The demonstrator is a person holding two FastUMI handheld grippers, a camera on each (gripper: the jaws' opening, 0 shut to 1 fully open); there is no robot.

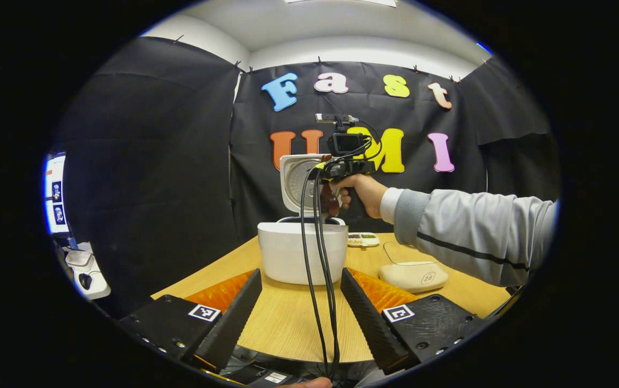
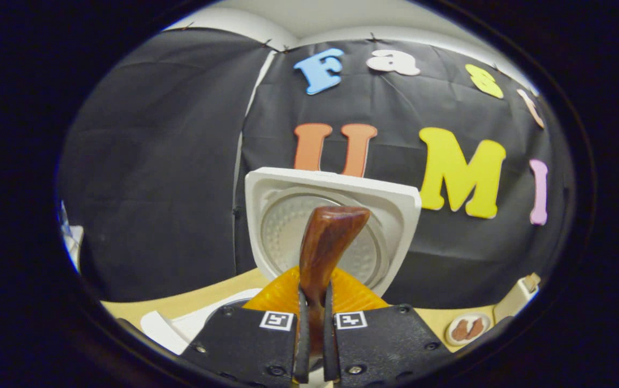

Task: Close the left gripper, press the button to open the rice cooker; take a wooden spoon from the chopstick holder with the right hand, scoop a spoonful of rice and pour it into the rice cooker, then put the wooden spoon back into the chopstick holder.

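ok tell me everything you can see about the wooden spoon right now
The wooden spoon is dark reddish-brown with a glossy finish. The right gripper is shut on it, both fingers pressing its sides, one end rising above them in front of the rice cooker's raised lid. In the left gripper view it hangs over the open pot. Whether it carries rice cannot be told.

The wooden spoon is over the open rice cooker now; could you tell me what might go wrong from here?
1. The right gripper pinches the wooden spoon on a narrow part of its handle, so it might twist or slip while tipping.
2. The cables hang across the rice cooker front and could snag it.
3. The raised lid stands close behind the spoon and might be knocked.
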